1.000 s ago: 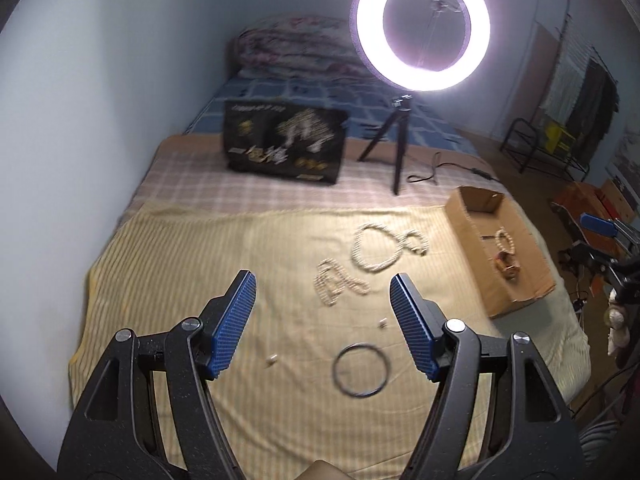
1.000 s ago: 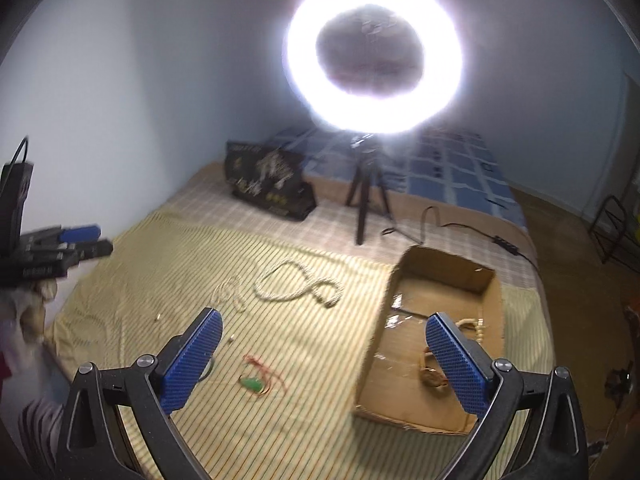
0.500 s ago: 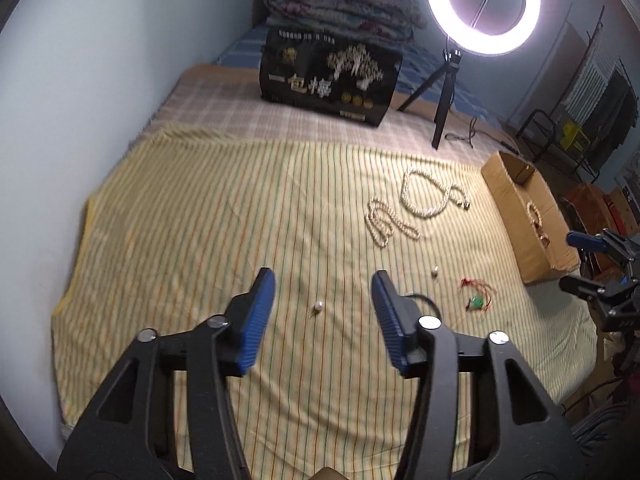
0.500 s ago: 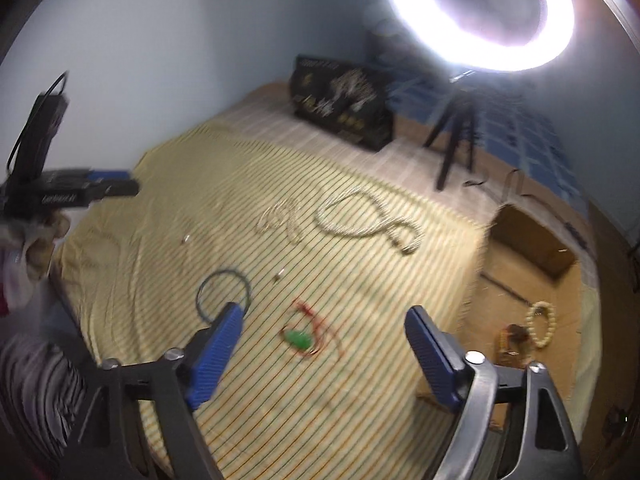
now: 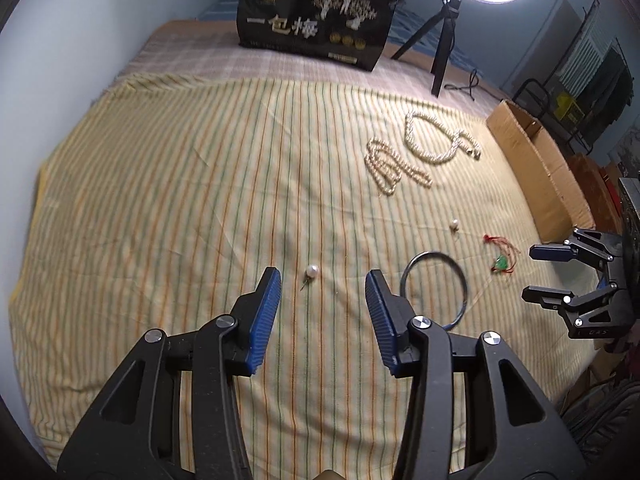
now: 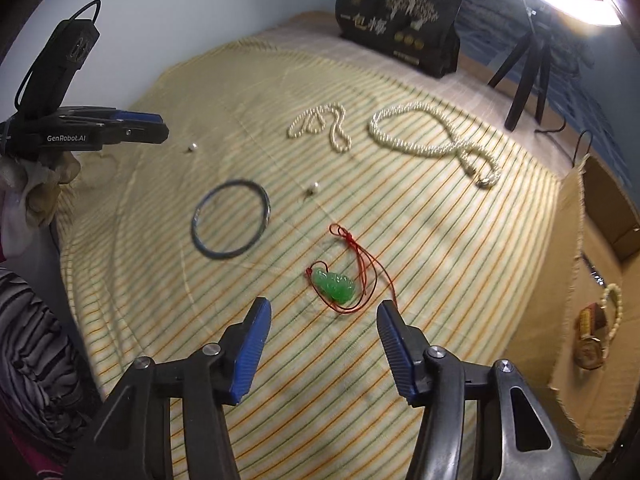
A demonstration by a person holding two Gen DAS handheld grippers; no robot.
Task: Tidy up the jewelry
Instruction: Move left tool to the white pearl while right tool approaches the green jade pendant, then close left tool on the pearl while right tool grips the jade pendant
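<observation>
A: Start close. What is each tool doing?

B: The right tool [image 6: 320, 308] hangs wide and empty over the striped bedspread [image 6: 420, 240]. The green pendant [image 6: 334, 285] on its red cord [image 6: 362, 256] lies just ahead of the gap between its tips. The left tool [image 5: 322, 282] is wide and empty too, with a pearl stud earring [image 5: 311, 271] just ahead of its tips.

A: Which way does the pendant run?

B: In the right view, its long axis slants from upper left to lower right. The cord loops to its right, then runs up to a knot.

A: What could go wrong?

B: A grip across the slant could catch only cord, so the pendant swings or snags the fabric. The stud is tiny, and soft bedding could let it roll or sink.

A: Farther out?

B: The dark bangle [image 6: 231, 219] lies left of the pendant, with a second stud [image 6: 313, 188] beyond. Farther on lie the thin pearl strand [image 6: 320, 124] and thick pearl necklace [image 6: 432, 136]. The cardboard box [image 6: 592, 280] on the right already holds a bracelet and other pieces.
</observation>
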